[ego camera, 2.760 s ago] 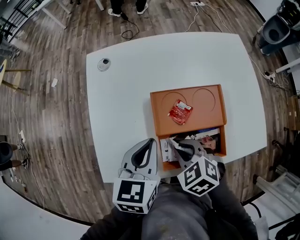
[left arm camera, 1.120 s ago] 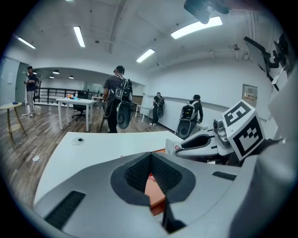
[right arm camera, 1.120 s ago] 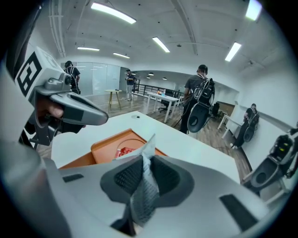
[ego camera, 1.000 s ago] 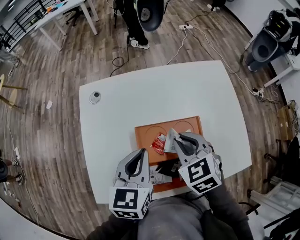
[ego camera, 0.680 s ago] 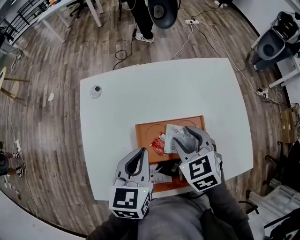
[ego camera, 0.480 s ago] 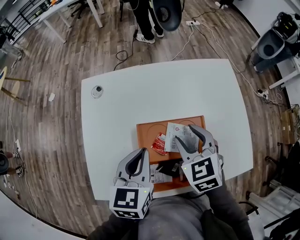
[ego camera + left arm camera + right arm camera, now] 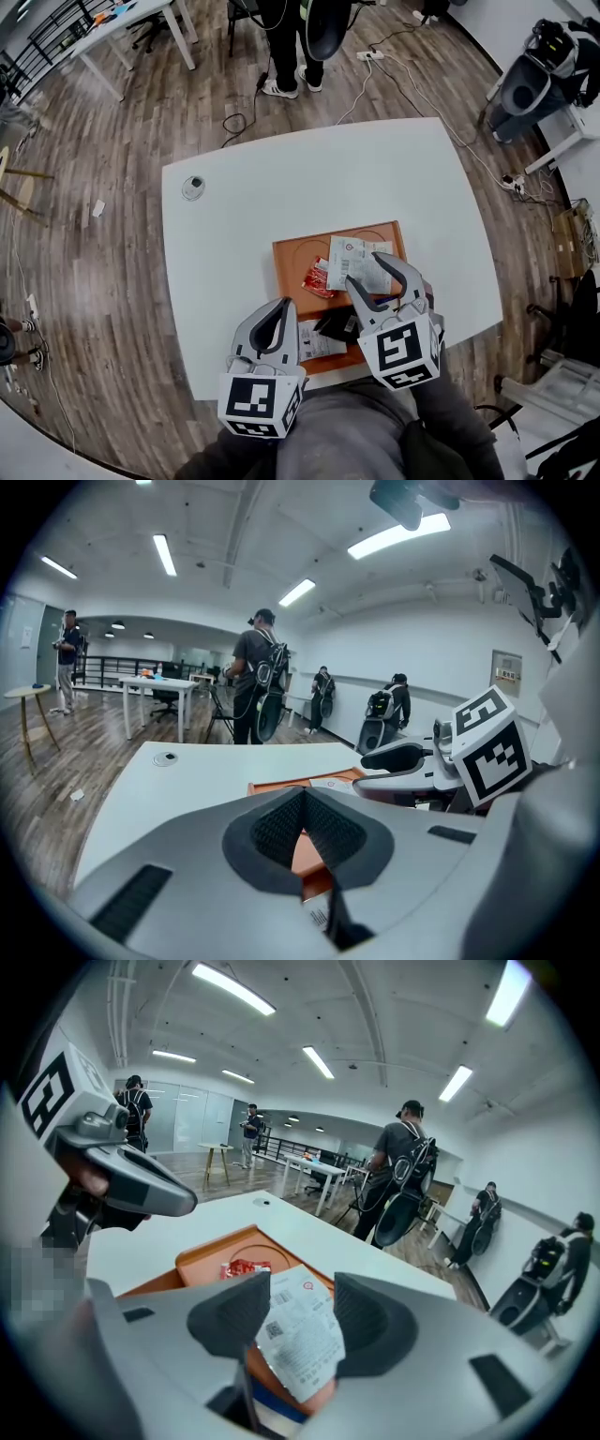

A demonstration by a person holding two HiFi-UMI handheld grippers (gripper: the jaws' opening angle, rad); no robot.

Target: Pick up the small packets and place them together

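We find the right gripper point(image 7: 367, 272) with its jaws apart, having just been opening. The white packet point(image 7: 355, 254) lies loose between them on the far half of the orange tray point(image 7: 292, 258), with the red packet point(image 7: 318, 278) just beside it at its nine o'clock. The left gripper point(image 7: 286, 307), at the tray's seven o'clock, has its jaws together on nothing, and both grippers cover the near compartment, where we make out only a dark shape point(image 7: 334, 325) and some printed white paper point(image 7: 314, 345).
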